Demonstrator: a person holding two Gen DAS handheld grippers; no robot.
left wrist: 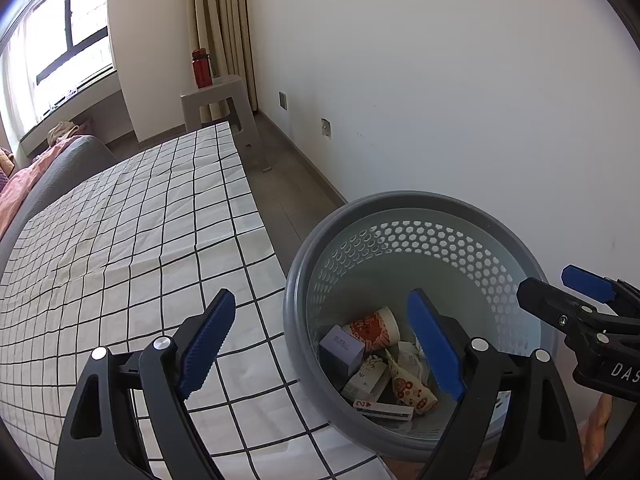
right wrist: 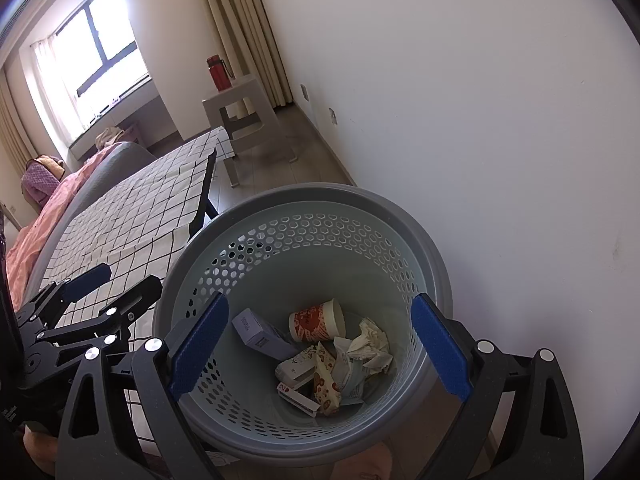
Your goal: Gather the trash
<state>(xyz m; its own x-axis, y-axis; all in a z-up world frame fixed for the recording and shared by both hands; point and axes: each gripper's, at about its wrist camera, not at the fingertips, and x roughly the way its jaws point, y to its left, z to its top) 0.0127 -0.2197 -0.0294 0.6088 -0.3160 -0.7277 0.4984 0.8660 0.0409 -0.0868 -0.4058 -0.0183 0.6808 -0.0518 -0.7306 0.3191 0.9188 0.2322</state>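
We see the checked tablecloth (left wrist: 120,240) spread on the left. Our left gripper (left wrist: 324,344) hangs with its jaws wide apart and nothing between them, one finger over the cloth, the other over the grey basket (right wrist: 248,216). The basket stands right of the cloth, near the white wall (left wrist: 440,80). In it lie a paper cup (right wrist: 318,320), a purple box (right wrist: 260,334) and crumpled paper (right wrist: 370,344). Our right gripper (right wrist: 320,348) is spread wide over the basket, empty.

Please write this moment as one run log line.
left claw: open, empty | right claw: open, empty | grey perforated plastic bin: holds paper cup, lilac box, crumpled paper
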